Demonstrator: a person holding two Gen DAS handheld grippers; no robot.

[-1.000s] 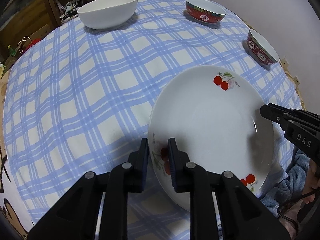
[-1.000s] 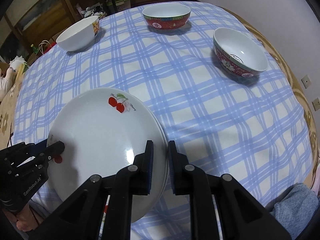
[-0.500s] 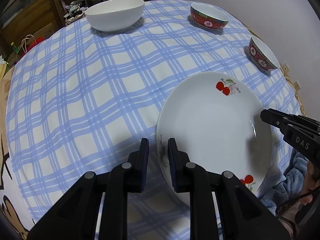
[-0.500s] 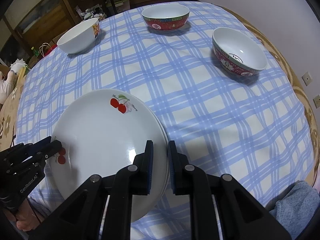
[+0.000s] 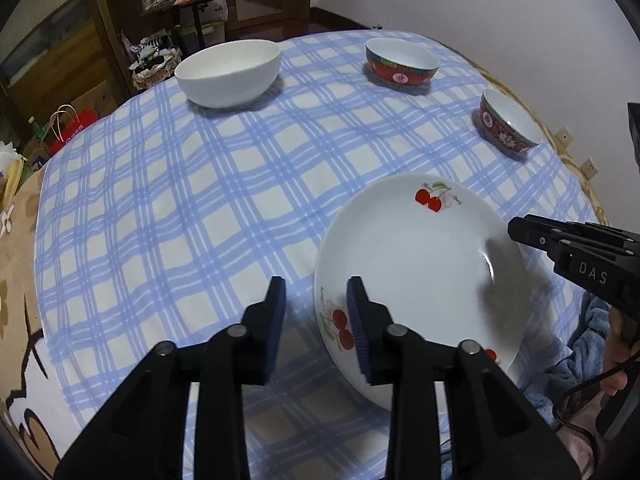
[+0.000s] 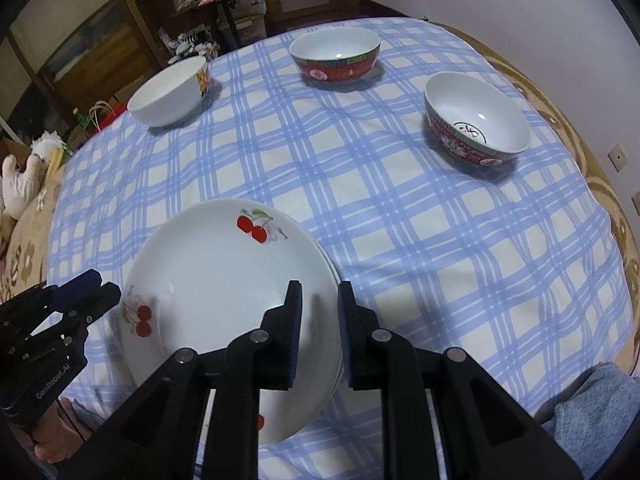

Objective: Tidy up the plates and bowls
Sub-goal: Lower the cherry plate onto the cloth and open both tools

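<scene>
White china with red cherry prints, the plates (image 6: 224,276) sit as a stack near the table's front edge on the blue-checked tablecloth (image 5: 168,208); a second rim shows just under the top one in the right wrist view. The left gripper (image 5: 316,312) straddles the stack's left rim, its jaws opening, the pads spread clear of the china with the rim between them. The right gripper (image 6: 318,320) straddles the opposite rim, its jaws also opening, a small gap showing on either side of the edge. Farther back stand 3 bowls, well apart: a plain white bowl (image 5: 228,72) at the far left, a red patterned bowl (image 5: 402,65) at the far middle, and another red patterned bowl (image 6: 476,120) toward the right edge.
</scene>
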